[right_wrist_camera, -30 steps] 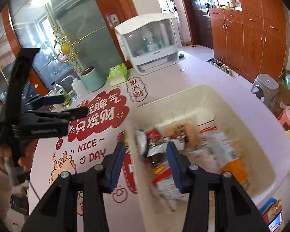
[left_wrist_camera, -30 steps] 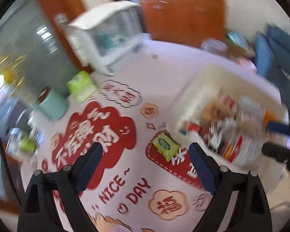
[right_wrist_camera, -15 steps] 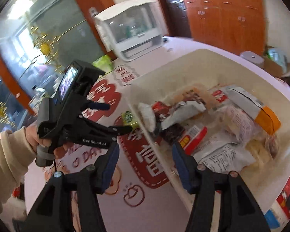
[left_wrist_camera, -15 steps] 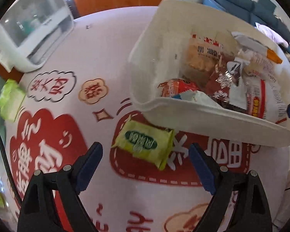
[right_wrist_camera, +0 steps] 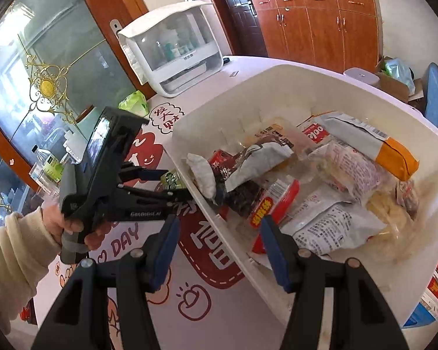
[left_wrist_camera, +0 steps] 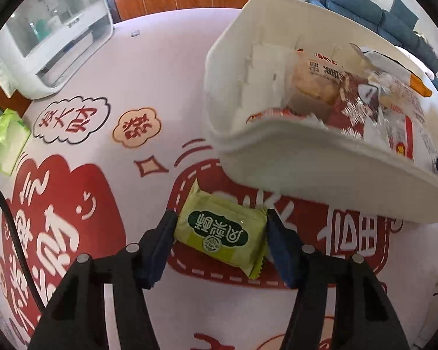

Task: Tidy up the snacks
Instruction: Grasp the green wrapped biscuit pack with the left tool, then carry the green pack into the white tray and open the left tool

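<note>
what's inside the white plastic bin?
The white plastic bin holds a loose pile of snack packets: a grey-and-orange pouch, a red-labelled packet, and white printed wrappers. Anything beneath the pile is covered.

A snack packet [left_wrist_camera: 223, 232] lies on the table [left_wrist_camera: 160, 58], beside the bin [left_wrist_camera: 306, 169].
</note>
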The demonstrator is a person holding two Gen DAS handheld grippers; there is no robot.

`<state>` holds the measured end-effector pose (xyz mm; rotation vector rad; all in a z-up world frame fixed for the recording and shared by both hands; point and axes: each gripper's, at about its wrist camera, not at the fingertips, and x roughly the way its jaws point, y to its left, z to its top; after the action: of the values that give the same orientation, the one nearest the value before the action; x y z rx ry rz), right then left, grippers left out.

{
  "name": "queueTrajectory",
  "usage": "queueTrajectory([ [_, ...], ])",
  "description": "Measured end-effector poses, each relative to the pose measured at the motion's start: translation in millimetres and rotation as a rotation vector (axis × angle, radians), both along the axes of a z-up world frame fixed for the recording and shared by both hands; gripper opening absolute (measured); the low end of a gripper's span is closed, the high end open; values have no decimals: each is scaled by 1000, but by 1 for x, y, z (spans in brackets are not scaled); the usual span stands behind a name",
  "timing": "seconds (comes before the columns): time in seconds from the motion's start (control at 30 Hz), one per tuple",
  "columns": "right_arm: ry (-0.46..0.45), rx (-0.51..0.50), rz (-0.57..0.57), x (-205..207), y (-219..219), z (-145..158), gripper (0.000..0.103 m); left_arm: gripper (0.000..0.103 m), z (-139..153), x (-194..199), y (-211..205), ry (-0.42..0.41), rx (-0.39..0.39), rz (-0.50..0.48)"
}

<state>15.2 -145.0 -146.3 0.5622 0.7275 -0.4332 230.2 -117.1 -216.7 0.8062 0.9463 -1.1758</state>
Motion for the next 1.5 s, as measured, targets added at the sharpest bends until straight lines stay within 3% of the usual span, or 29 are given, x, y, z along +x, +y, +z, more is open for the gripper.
queueTrajectory([
  [0.27, -10, -10, 56, 0, 7, 6, 58, 55, 9, -20, 40, -8, -4, 182],
  [0.43, -10, -11, 95, -4, 12, 13, 58, 55, 49, -34, 72, 1, -33, 355],
  [0.63, -12, -18, 132, -14, 7, 28, 58, 55, 117, -66, 84, 1, -137, 510],
  [0.8, -33, -54, 140, -30, -9, 50, 58, 55, 169, -91, 53, -11, -242, 570],
  [1.0, -52, -97, 123, -53, -46, 82, 58, 55, 207, -111, 4, -12, -296, 615],
  [1.27, -84, -144, 70, -74, -109, 117, 58, 55, 214, -125, -54, -44, -276, 661],
  [1.5, -48, -164, 93, -70, -144, 116, 59, 62, 198, -129, -83, -56, -230, 699],
])
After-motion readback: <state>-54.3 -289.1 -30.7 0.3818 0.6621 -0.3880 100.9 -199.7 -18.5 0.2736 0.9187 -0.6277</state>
